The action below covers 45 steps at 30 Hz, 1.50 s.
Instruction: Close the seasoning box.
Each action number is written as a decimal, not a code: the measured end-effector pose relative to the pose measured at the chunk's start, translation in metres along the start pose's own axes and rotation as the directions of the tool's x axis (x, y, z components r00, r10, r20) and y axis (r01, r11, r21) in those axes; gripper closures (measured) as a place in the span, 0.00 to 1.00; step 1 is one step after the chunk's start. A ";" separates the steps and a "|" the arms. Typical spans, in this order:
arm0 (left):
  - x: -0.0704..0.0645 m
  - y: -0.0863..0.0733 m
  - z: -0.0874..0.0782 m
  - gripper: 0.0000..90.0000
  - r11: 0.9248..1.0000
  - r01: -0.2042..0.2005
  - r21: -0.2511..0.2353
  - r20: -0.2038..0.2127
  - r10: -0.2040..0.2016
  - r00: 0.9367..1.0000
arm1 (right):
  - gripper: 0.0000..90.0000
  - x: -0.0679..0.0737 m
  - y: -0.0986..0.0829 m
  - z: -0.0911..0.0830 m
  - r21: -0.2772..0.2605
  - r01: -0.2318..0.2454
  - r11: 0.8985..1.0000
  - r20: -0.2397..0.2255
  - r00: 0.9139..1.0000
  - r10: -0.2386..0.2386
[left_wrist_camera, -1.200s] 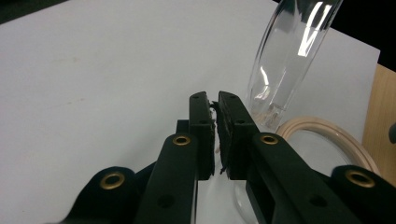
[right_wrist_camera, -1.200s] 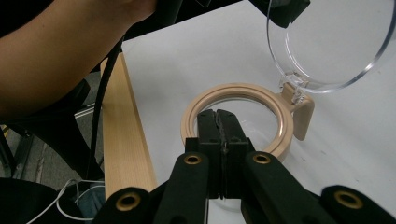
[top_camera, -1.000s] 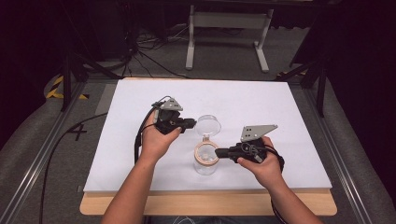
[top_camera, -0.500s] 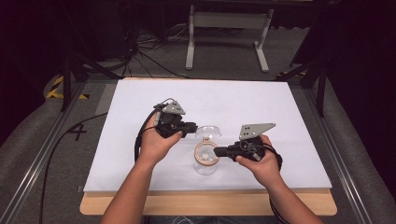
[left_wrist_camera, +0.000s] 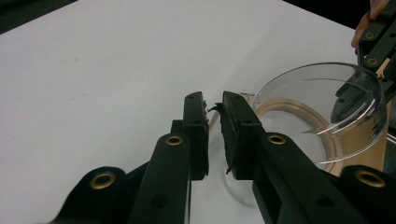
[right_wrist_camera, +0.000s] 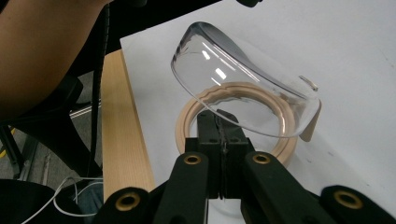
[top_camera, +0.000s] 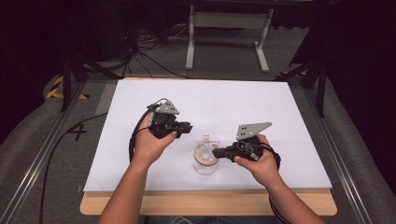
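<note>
Pinching lid [right_wrist_camera: 243, 91], right claw [right_wrist_camera: 223, 122] level.

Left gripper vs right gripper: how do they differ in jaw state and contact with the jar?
The right gripper has its jaws shut on the clear lid, holding it tilted above the jar. The left gripper has a narrow gap between its jaws, grips nothing and sits beside the jar without touching. In the high view the left one lies farther up the table. Both are black, hand-held and point towards the jar.

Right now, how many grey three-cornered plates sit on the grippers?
2. One grey three-cornered plate tops the left gripper; the other plate tops the right gripper, beside the clear jar.
</note>
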<state>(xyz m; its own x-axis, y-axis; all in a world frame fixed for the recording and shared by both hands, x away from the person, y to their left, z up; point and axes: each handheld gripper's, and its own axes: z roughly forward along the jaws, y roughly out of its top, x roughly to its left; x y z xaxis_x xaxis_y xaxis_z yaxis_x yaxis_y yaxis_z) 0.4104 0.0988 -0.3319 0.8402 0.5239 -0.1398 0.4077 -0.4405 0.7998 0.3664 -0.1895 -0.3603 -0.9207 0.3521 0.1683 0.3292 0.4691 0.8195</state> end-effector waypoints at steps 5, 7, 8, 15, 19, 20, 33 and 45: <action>0.003 -0.001 -0.005 0.85 1.000 0.009 0.007 0.011 -0.009 1.000 | 1.00 0.002 0.001 0.000 0.027 0.008 1.000 -0.009 1.000 -0.008; 0.005 -0.002 -0.008 0.84 1.000 0.015 0.011 0.004 -0.015 1.000 | 1.00 0.005 0.001 0.000 0.056 0.021 0.998 -0.014 1.000 -0.020; 0.005 -0.002 -0.008 0.84 1.000 0.015 0.011 0.004 -0.015 1.000 | 1.00 0.005 0.001 0.001 0.061 0.022 0.998 -0.013 1.000 -0.022; 0.010 -0.005 -0.007 0.83 0.999 0.035 0.028 0.000 -0.035 0.999 | 1.00 0.007 0.001 0.002 0.112 0.028 0.993 -0.012 1.000 -0.027; 0.010 -0.005 -0.007 0.83 0.999 0.033 0.042 0.002 -0.033 0.999 | 1.00 0.007 0.001 0.002 0.141 0.024 0.990 -0.020 1.000 -0.022; 0.010 -0.004 -0.007 0.83 0.998 0.033 0.044 0.003 -0.033 0.999 | 1.00 0.007 0.001 0.002 0.146 0.022 0.989 -0.020 1.000 -0.020; 0.012 -0.006 -0.006 0.81 0.997 0.050 0.057 0.004 -0.050 0.999 | 1.00 0.010 0.001 0.002 0.205 0.010 0.979 -0.016 1.000 -0.007; 0.013 -0.006 -0.006 0.82 0.996 0.049 0.069 0.015 -0.050 0.999 | 1.00 0.007 -0.002 0.001 0.263 -0.008 0.965 -0.021 1.000 0.014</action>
<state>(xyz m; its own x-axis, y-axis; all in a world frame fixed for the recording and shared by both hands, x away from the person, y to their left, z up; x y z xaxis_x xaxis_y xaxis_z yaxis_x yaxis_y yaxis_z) 0.4164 0.1126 -0.3352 0.8238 0.5346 -0.1887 0.4724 -0.4635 0.7496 0.3593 -0.1866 -0.3611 -0.9203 0.3414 0.1911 0.3799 0.6631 0.6450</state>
